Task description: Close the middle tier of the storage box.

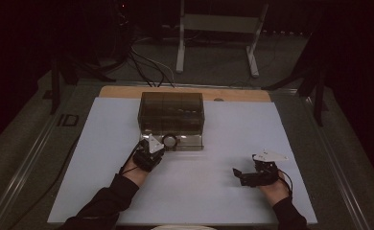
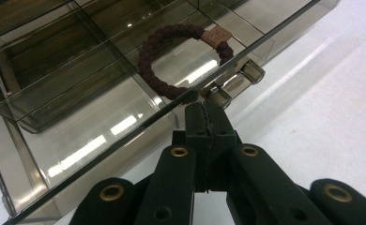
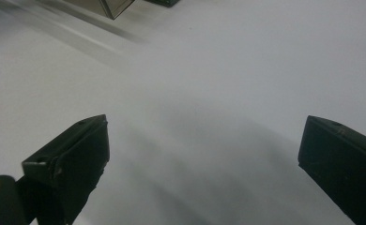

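A smoky clear organiser box stands at the back middle of the white board, with a shallow divided drawer drawn out toward me. A dark braided bracelet with a small brown tag lies in one drawer compartment, also seen as the bracelet from above. My left gripper is shut, jaws pressed together, with its tips right against the drawer's clear bar handle; I cannot tell if any part of the handle is pinched. My right gripper is open over bare board at the right.
The box's corner shows at the top of the right gripper view. Behind the table stand a white frame's legs and loose cables on the floor. A wooden strip edges the board's far side.
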`<state>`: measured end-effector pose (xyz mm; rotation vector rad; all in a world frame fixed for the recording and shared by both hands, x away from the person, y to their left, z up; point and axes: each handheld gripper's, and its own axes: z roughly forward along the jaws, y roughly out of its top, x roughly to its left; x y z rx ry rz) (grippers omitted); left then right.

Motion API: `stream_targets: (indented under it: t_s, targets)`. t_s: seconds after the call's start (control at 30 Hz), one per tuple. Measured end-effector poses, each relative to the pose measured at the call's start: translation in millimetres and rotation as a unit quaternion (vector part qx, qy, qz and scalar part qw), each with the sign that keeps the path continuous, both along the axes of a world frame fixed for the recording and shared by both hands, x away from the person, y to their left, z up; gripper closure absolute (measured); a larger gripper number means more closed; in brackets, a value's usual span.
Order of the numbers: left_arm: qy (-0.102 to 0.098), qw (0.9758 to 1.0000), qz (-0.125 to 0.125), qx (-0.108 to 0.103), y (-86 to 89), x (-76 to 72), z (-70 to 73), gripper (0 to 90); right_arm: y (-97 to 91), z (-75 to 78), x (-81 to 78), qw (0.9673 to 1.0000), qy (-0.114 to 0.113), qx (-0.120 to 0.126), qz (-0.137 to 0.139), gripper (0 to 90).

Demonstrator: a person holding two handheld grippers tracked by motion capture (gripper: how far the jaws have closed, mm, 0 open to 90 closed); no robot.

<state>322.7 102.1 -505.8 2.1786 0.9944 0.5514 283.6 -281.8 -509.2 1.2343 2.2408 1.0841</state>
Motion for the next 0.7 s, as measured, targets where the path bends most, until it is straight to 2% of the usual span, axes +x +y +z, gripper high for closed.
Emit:
stream_targets:
  t_s: [0.7]
  targets:
    - [0.005,1.0,-0.003,0.002,-0.4,1.3,-0.4,90.0,0.2,0.0,0.0,1.0,0.001,-0.001,0.001,2.4]
